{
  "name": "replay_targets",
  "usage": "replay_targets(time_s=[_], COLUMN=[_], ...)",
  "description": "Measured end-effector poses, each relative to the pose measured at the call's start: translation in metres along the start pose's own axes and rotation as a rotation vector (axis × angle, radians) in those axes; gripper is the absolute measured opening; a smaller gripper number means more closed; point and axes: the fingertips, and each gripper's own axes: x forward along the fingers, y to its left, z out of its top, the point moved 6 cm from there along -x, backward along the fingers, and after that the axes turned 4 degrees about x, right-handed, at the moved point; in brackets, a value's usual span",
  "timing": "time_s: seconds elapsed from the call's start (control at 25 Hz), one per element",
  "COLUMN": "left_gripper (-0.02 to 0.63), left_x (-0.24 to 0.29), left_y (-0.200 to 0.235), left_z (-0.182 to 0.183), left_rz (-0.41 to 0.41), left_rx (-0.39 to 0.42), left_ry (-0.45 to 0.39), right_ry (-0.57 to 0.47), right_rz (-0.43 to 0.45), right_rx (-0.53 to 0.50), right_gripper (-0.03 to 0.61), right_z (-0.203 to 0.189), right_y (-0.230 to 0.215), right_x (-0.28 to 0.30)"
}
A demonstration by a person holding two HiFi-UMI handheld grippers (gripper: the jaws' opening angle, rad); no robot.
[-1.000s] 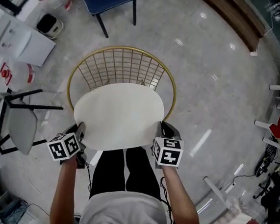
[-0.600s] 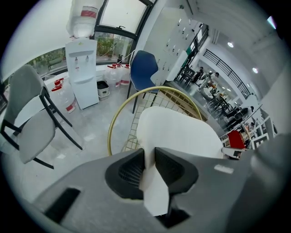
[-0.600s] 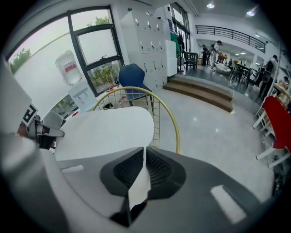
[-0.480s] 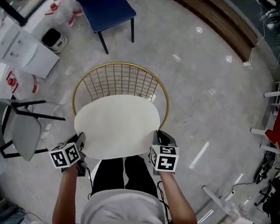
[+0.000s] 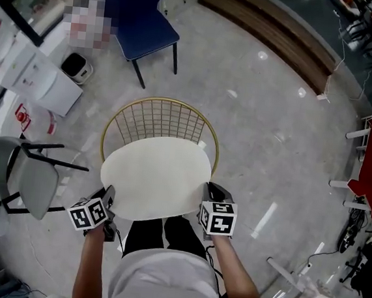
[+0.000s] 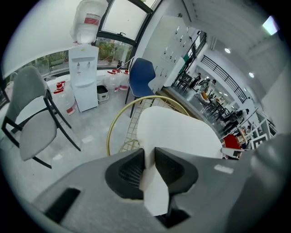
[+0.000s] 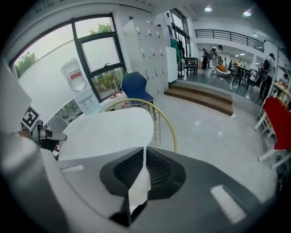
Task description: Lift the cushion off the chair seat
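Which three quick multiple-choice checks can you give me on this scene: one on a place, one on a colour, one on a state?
1. Where does the blue chair stand in the head view?
A. Beyond the wire chair, towards the top
B. At the right edge
C. At the bottom edge

2. What colour is the wire chair's frame?
A. Black
B. Gold
C. Red

3. How is the cushion held?
A. By one gripper only
B. By none
C. The left gripper and the right gripper are each shut on an edge

Answers:
1 A: it shows above the wire back.
2 B: the ring and mesh are gold.
3 C: each gripper view shows a pinched cushion edge.
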Motion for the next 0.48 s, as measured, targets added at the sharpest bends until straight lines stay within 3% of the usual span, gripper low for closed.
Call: replay_targets(time_s=[0.48], left_gripper=[0.081], left_x=[-0.029], left_y=[-0.022], left_z=[-0.007], left_rz=[-0.027], left_rx=[-0.001], left_ry=[-0.030], right_ry=[-0.024], right_rz=[0.022], right_rx=[0.008], right_gripper=[0.025], right_z=[0.006], right_y=[-0.008], right_x=[-0.033])
